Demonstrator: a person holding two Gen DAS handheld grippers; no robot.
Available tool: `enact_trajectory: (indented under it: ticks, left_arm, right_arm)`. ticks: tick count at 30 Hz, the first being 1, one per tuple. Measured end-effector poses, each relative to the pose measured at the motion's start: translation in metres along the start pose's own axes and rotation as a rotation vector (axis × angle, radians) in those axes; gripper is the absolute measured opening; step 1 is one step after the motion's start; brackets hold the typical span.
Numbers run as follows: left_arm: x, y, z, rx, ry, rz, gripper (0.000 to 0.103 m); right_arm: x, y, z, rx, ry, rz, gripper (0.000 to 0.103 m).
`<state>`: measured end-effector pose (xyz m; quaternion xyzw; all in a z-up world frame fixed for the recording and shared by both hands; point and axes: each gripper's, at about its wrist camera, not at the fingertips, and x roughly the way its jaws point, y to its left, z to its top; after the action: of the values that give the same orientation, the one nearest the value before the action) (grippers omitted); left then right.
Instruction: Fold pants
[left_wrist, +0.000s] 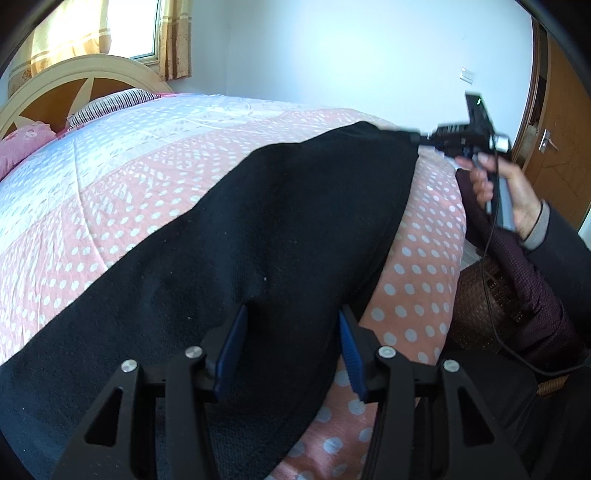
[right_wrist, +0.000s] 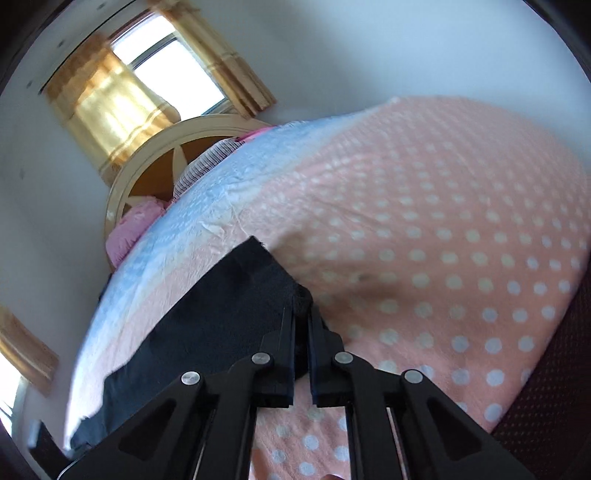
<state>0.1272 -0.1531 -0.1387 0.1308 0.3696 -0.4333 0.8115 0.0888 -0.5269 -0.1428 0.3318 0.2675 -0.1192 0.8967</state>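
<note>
so the black pants (left_wrist: 258, 229) lie flat on the bed (left_wrist: 110, 177), unfolded; right gripper (right_wrist: 302, 314) jaws clamped on a corner, left gripper (left_wrist: 291, 325) jaws apart over the near edge.

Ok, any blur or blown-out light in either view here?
Left wrist: sharp on the pants, only the right gripper smeared; the window is blown out. Right wrist: soft motion blur throughout, window overexposed, bedspread hazy.

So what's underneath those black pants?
The black pants lie on a pink, white-dotted bedspread; it shows all around them. Whatever lies directly beneath the cloth is hidden.
</note>
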Motion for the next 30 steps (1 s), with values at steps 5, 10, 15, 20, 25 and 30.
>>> enact_trajectory:
  ticks: [5, 10, 15, 20, 25, 30]
  left_arm:
    - [0.0, -0.001, -0.001, 0.004, -0.006, 0.006, 0.052]
    - [-0.001, -0.001, -0.002, 0.005, -0.008, -0.008, 0.055]
    - [-0.012, 0.002, -0.002, -0.018, -0.015, -0.027, 0.056]
    - [-0.046, 0.017, -0.009, -0.032, -0.07, 0.032, 0.063]
    - [-0.045, 0.039, -0.017, -0.079, -0.048, 0.065, 0.063]
    - [-0.026, 0.027, -0.025, -0.044, 0.001, 0.086, 0.063]
  right_arm:
    - [-0.003, 0.012, 0.0, -0.077, 0.001, -0.039, 0.005]
    - [0.011, 0.006, -0.002, -0.045, 0.072, -0.066, 0.007]
    - [0.004, -0.002, 0.003, -0.024, 0.036, -0.14, 0.056]
    - [-0.025, 0.013, 0.011, -0.072, -0.077, -0.138, 0.056]
    - [-0.012, 0.08, 0.002, -0.229, -0.026, 0.023, 0.056]
    - [0.036, 0.124, -0.022, -0.307, 0.171, 0.124, 0.056]
